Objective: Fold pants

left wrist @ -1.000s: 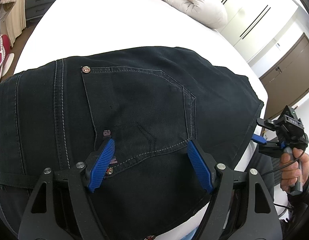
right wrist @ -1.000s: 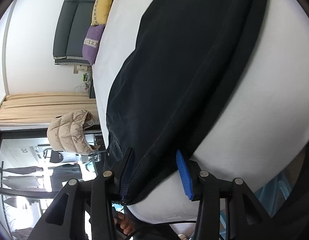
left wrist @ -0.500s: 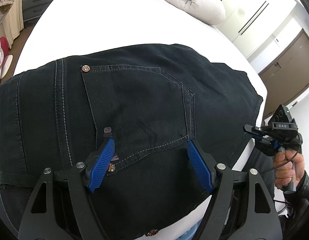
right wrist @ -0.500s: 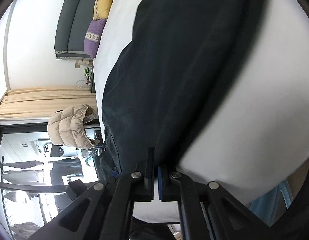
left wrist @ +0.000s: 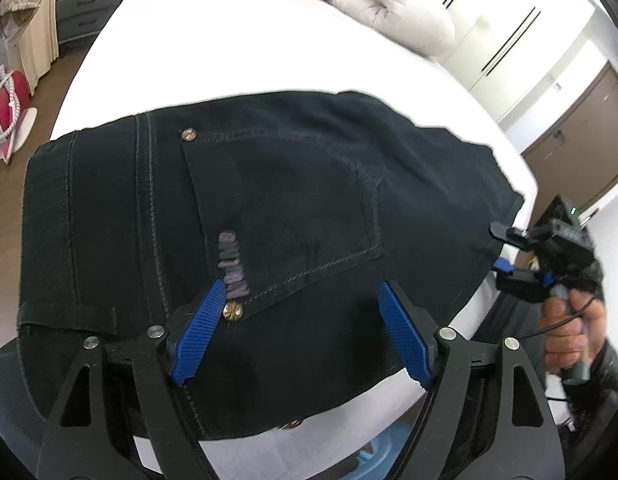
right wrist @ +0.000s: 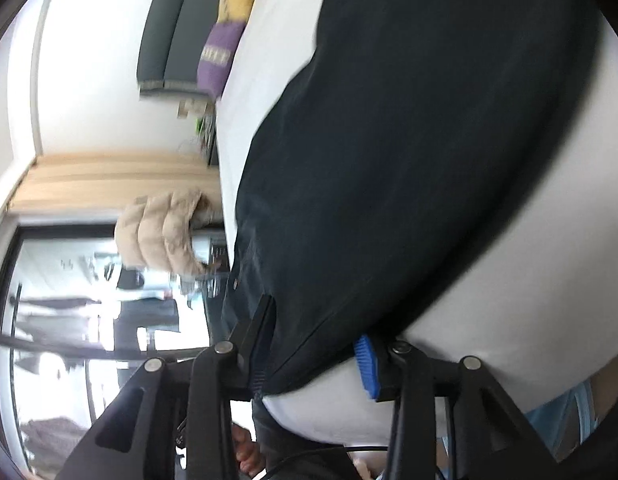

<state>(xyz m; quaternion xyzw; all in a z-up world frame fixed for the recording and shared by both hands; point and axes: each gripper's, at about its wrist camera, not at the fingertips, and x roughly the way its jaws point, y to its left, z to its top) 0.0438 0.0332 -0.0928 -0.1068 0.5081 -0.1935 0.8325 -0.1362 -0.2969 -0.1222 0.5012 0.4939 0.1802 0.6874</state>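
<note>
White bed carries the black pants, spread flat near its near edge. Left gripper hovers over the back pocket, fingers released and wide apart. Right gripper has its fingers parted astride the pants' near-right edge.

The pants were black denim, lying flat across the white bed and filling the middle of the left wrist frame. The seat faced up, showing a back pocket outlined in pale stitching with a metal rivet at its upper left corner and another at its lower left. The waistband with a belt loop ran down the left side of the frame. In the right wrist frame the pants spread from the lower centre to the upper right, blurred.
</note>
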